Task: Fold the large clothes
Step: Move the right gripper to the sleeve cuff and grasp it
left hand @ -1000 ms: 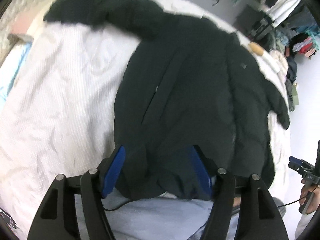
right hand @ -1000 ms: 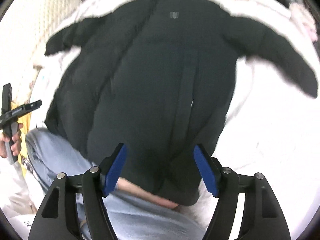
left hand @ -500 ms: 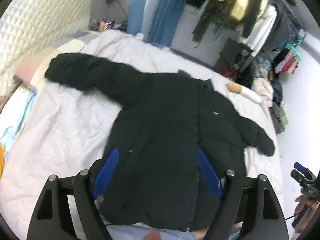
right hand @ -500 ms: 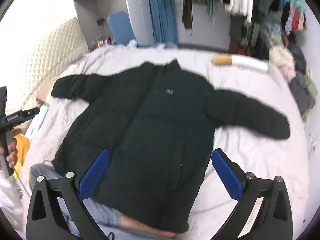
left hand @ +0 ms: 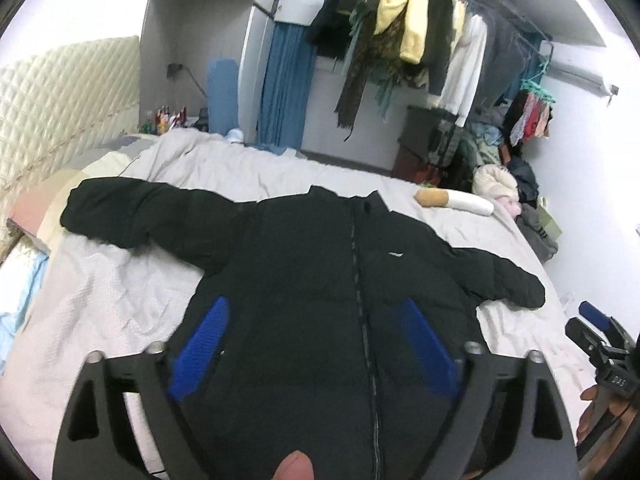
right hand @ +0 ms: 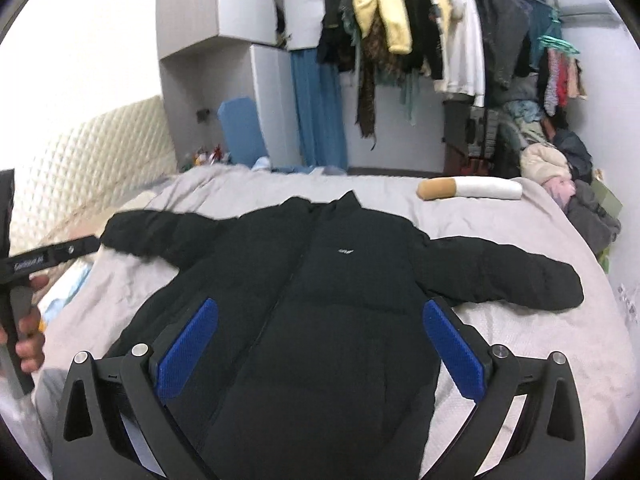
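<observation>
Left wrist view: the left hand-held gripper (left hand: 316,344) hangs above the lower front of a black puffer jacket (left hand: 320,280), blue pads spread wide, nothing between them but air.
Left jaws: they have just been opening further and now stand released, clear of the fabric.
Right wrist view: the right hand-held gripper (right hand: 320,348) is equally wide, its blue pads (right hand: 188,348) framing the jacket's hem area without pressing on it.
Right jaws: they widened moments ago and hold nothing.
Jacket: it lies face up and zipped on the bed (left hand: 120,300), collar toward the far side, hem toward the cameras, both sleeves stretched out to either side.
Left sleeve in frame: the sleeve (left hand: 132,216) on the picture's left reaches toward the quilted headboard (left hand: 60,108).
Right sleeve in frame: the other sleeve (right hand: 516,276) ends near the bed's edge.
Logo: a small white mark (right hand: 345,252) sits on the chest beside the zip.
Bed: a pale, wrinkled cover runs under the whole garment.
Far edge of bed: a white and tan roll (right hand: 468,189) lies beyond the collar, apart from the jacket.
Background: a crowded clothes rail (left hand: 420,40) and a blue curtain (left hand: 284,88) stand behind the bed.
Person: a hand (right hand: 28,328) grips the left tool's handle at the edge of the right wrist view; a fingertip (left hand: 296,466) shows at the bottom of the left wrist view.
</observation>
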{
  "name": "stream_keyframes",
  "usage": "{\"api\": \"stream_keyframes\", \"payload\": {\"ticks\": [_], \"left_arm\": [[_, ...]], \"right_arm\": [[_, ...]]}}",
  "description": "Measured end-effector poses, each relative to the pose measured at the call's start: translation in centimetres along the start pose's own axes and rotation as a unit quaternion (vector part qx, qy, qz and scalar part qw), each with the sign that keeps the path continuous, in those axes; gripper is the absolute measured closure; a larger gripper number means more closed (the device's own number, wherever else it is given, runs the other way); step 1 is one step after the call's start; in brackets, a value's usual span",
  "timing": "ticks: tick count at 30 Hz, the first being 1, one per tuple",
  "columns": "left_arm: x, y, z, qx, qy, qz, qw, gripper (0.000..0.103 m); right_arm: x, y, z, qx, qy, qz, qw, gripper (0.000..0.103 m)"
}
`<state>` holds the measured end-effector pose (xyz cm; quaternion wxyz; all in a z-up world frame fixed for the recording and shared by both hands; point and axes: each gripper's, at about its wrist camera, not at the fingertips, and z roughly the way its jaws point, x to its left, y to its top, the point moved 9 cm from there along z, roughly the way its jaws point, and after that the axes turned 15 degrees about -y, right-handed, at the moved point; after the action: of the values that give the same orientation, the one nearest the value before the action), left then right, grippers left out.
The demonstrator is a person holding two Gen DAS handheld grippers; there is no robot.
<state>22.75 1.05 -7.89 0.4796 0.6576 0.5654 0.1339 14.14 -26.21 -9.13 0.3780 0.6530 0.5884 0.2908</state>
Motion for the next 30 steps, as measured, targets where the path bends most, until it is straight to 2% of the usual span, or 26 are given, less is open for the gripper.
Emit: {"api": "stream_keyframes", "payload": {"ticks": [1,3,5,10,16,20,23,30], "left_arm": [[0.0,-0.3,0.1,-0.008,-0.001,0.002,1.0000,0.000],[0.3,-1.0,0.1,-0.030,0.001,0.002,0.9996,0.000],[0.5,-1.6,0.6,-0.035,0.001,0.008,0.9994,0.000],[1.6,-3.6,2.5,-0.030,0.015,0.025,0.9991,0.000],[2.8,-6.4,5.4,-0.009,0.022,0.024,0.9994,0.000],[2.9,-7.6,6.9,0.007,0.021,0.028,0.9994,0.000],[3.0,-8.4,8.0,0.020,0.022,0.031,0.9991,0.000],[3.4,-9.6,9.5,0.036,0.022,0.027,0.9987,0.000]], "right_arm": [[-0.1,-0.4,0.3,-0.004,-0.004,0.005,1.000,0.000],[-0.4,-1.4,0.8,-0.010,-0.016,0.013,1.000,0.000],[-0.6,-2.5,1.4,-0.012,-0.027,0.015,0.999,0.000],[-0.9,-5.1,3.0,-0.008,-0.046,0.018,0.999,0.000],[-0.3,-7.9,4.8,0.026,-0.035,0.024,0.999,0.000],[-1.6,-6.9,5.3,0.028,-0.029,0.050,0.998,0.000],[-4.1,-5.1,6.1,0.030,-0.018,0.085,0.996,0.000],[-14.6,-0.8,10.9,0.037,-0.047,0.160,0.985,0.000]]}}
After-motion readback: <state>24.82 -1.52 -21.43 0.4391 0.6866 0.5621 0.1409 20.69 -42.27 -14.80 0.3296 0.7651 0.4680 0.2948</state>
